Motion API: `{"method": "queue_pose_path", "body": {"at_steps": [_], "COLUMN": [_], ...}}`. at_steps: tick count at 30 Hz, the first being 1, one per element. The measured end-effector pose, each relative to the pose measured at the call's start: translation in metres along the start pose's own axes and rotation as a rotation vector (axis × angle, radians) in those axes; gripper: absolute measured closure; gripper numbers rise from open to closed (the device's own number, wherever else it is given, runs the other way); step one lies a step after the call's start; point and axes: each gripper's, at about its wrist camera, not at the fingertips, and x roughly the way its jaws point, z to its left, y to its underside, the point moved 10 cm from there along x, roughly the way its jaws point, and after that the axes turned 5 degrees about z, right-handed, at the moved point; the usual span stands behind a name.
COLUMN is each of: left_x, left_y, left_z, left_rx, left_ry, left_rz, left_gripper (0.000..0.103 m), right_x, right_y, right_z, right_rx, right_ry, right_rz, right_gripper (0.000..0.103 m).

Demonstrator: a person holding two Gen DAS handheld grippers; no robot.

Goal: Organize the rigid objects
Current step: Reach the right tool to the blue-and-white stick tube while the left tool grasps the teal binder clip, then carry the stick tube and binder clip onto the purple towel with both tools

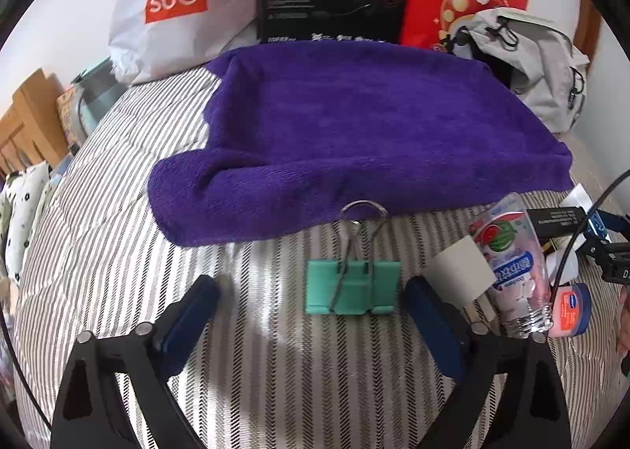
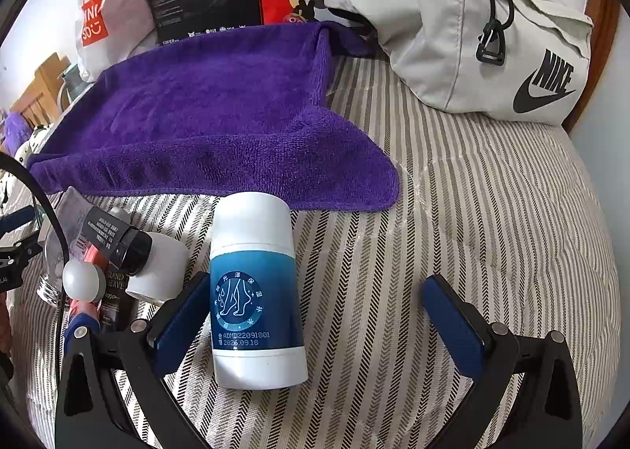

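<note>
We see the green binder clip [image 1: 353, 287] flat on the striped bedspread [image 1: 118, 252], handle toward the purple towel [image 1: 354, 134], between the spread left gripper [image 1: 311, 303]. Right gripper [image 2: 315, 311] spread too; blue-and-white bottle [image 2: 256, 287] lies lengthwise beside its left finger; bare bedspread right.

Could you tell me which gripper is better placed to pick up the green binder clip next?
Left. The left gripper is open with the clip lying between its fingers. The right gripper is open around the blue-and-white bottle instead.
</note>
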Motion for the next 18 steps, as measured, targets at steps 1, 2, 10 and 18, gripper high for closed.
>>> {"method": "queue_pose_path", "body": {"at_steps": [1,2,10,18], "left_x": [-0.002,-0.003,-0.008,-0.006], "left_y": [-0.001,-0.001,-0.009,-0.010], "left_z": [-0.004,-0.006,-0.020,-0.019], "left_rx": [0.016,0.029,0.073,0.062], "left_ry": [0.014,0.021,0.054,0.073], "left_rz": [-0.011,-0.015,-0.012,0.007], "left_gripper": [0.017,0.027,0.064,0.064], "right_x": [0.000,-0.002,-0.014,-0.015], "right_y": [-0.001,-0.001,-0.005,-0.007], "right_z": [0.000,0.001,0.018,0.018], "right_rx": [-0.005,-0.013,-0.069,-0.071], "right_ry": [-0.002,-0.009,-0.052,-0.070], "right_rz": [-0.003,-0.008,-0.024,0.028], "right_gripper": [0.001,0.006,0.059,0.067]}}
